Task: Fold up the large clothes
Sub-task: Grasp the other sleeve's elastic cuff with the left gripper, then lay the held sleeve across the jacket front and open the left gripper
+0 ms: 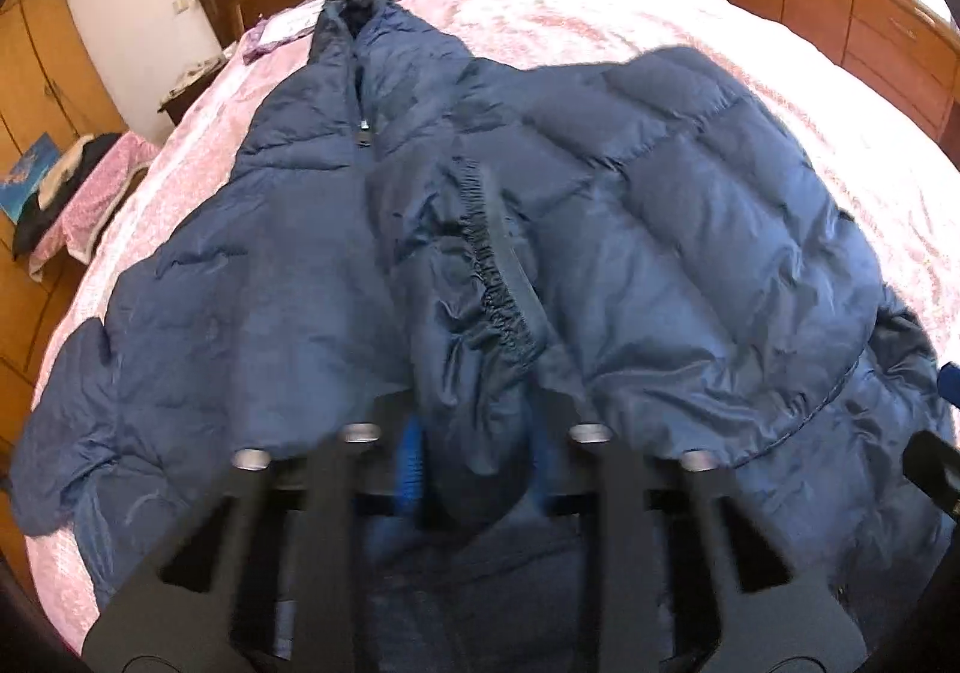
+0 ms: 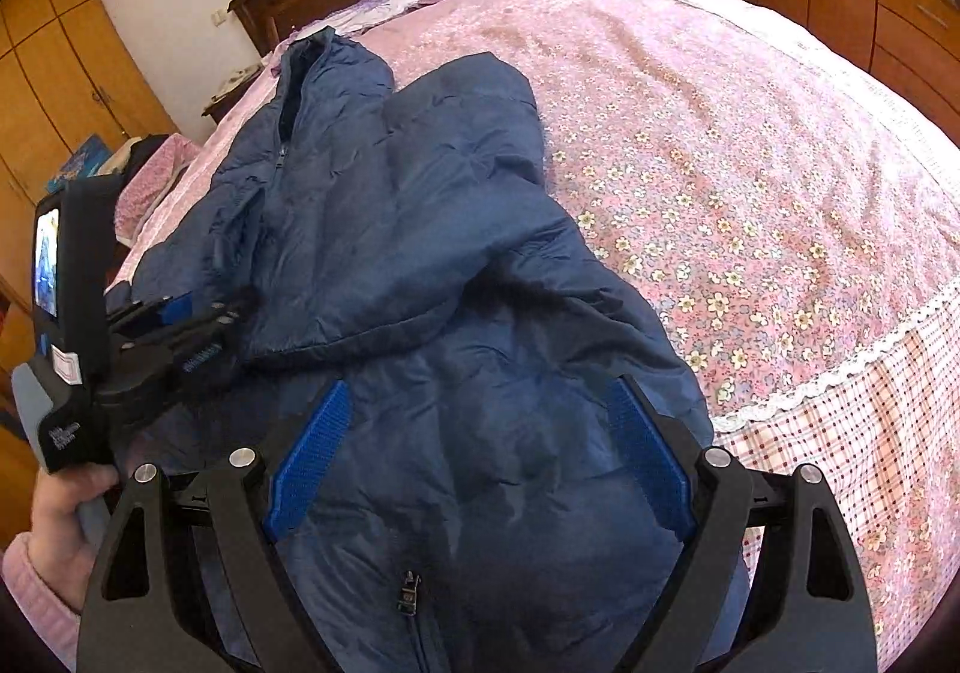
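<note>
Now a sleeve cuff is pinched while the jacket lies across the bed.
Left wrist view: the left gripper has closed on the cuff of the navy puffer jacket, spread on the pink bedspread. Right wrist view: the right gripper stands wide over the zipper, holding nothing. Slick, puffy fabric could slide free mid-fold.

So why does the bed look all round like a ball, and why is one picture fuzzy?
Both wrist views use a fisheye lens, so the bed bulges and the corners go dark. The left wrist view is smeared by motion, the left gripper most. The right wrist view is sharp on the jacket and the right gripper.
</note>
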The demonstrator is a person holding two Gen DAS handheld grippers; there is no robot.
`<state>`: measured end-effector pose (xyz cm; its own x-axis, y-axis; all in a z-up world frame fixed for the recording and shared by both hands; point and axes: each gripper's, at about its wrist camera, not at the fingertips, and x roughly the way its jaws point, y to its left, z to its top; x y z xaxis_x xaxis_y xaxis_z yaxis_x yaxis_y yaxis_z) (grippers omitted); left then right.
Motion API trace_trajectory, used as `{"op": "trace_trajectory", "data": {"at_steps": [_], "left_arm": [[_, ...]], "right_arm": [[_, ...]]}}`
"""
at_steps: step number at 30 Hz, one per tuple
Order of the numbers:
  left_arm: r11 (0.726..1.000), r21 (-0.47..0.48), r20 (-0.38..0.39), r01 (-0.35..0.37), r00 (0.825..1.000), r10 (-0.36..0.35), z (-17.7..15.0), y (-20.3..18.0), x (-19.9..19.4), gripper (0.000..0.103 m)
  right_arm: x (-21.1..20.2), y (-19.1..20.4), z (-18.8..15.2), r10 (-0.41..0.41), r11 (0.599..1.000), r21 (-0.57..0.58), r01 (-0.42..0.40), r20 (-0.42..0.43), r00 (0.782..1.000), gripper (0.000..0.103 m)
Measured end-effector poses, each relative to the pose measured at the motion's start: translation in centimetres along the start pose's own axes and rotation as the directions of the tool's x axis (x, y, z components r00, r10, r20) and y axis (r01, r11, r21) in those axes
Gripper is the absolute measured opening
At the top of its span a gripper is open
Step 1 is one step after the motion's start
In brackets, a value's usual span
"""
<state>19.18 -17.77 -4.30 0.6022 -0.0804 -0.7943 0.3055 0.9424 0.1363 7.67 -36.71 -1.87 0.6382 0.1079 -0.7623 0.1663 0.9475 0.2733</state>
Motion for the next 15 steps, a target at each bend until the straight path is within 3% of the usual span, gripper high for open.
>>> {"op": "trace_trajectory", "data": {"at_steps": [5,9,15], "left_arm": [[0.993,-0.093,0.048,0.077,0.996,-0.072,1.1,3.9,-2.0,0.012],[0.99,-0.132,0.123,0.06,0.991,-0.043,2.5,8.0,-4.5,0.012],[0.973,-0.233,0.147,0.008,0.989,0.027,2.7,15.1,-5.6,0.012]], "right_arm": [[0.5,0.6,0.1,0.003,1.0,0.003,-0.003,-0.005,1.0,0.085],[1.0,1.3,0.4,0.005,1.0,-0.005,-0.005,-0.009,1.0,0.085],[1.7,2.3,1.3,0.024,0.999,-0.026,-0.025,-0.032,0.999,0.085]]}}
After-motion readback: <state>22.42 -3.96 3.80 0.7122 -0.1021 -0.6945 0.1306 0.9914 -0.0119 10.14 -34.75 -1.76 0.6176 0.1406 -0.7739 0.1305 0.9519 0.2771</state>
